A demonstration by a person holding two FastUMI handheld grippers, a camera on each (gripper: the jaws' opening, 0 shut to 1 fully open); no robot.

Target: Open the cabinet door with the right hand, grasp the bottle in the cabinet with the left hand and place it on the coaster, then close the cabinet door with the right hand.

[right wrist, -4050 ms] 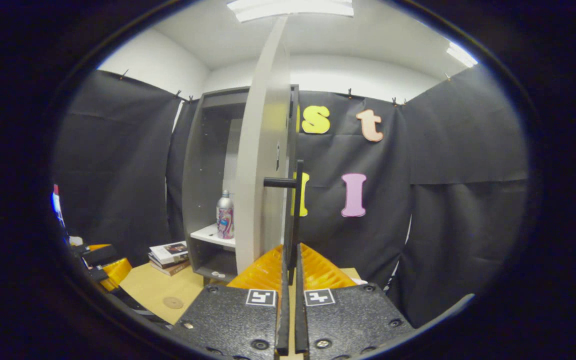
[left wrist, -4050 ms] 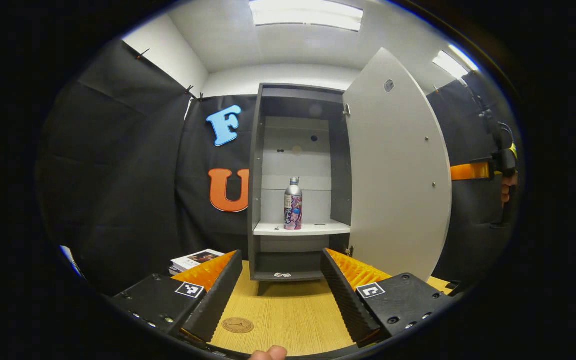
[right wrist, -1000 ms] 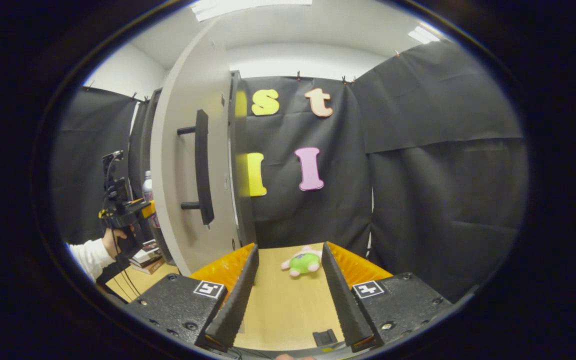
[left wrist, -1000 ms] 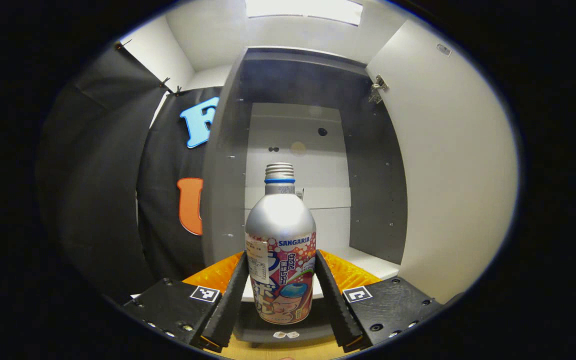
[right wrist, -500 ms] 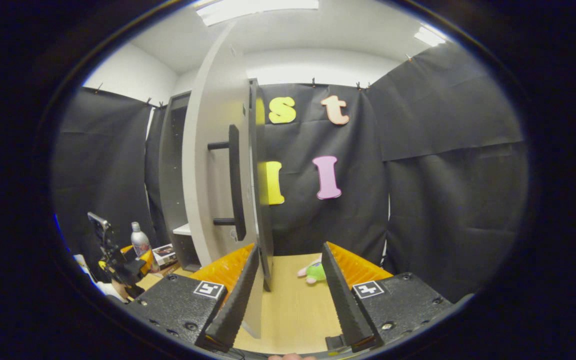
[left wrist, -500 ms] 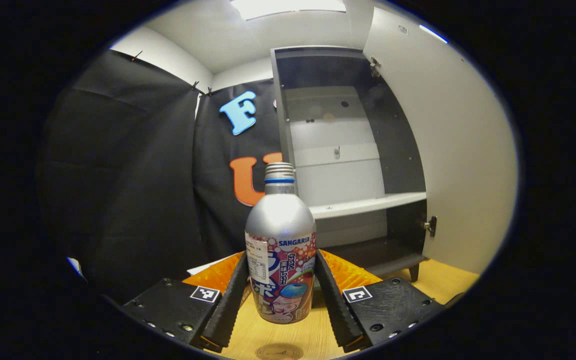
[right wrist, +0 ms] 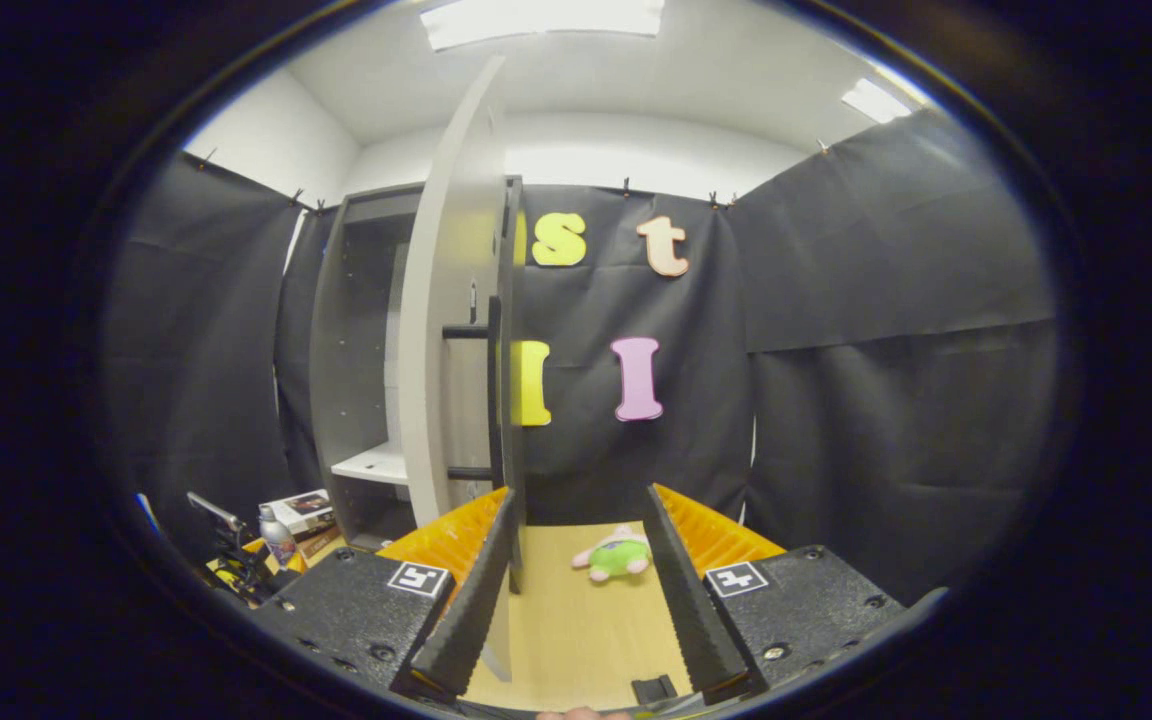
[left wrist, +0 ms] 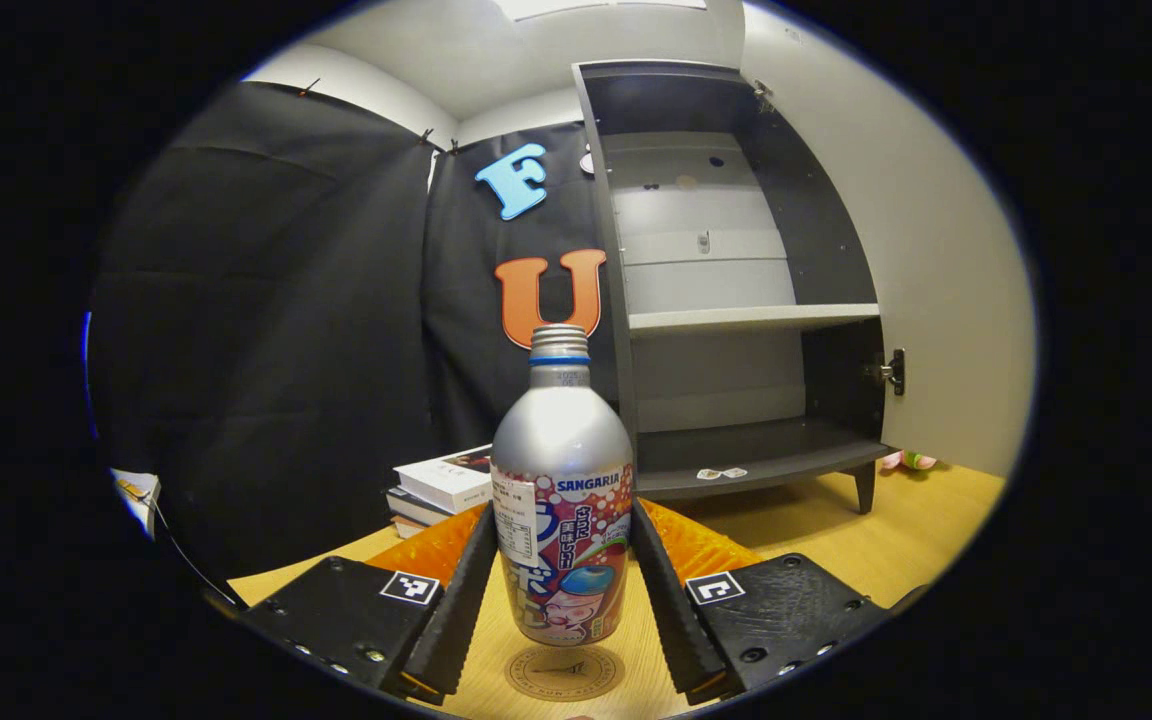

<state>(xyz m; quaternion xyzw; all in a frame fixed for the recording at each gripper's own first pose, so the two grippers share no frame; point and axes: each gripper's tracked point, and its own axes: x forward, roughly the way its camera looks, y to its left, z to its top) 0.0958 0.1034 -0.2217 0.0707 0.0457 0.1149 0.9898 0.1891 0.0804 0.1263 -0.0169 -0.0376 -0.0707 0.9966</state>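
Bottle [left wrist: 562, 520], upright, clenched in left gripper [left wrist: 562, 590] above coaster [left wrist: 564, 672].
Right gripper [right wrist: 576, 590] released, near open door [right wrist: 456, 330].

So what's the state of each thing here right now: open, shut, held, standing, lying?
Cabinet door: swung wide open.
Cabinet: open, shelves bare apart from two small tags on the bottom.
Bottle: upright, capped, clamped between the fingers just above the coaster.
Coaster: flat on the table, nothing resting on it yet.
Left gripper: shut on the bottle.
Right gripper: open, holding nothing.
Books: stacked, closed.
Plush toy: lying on the table.
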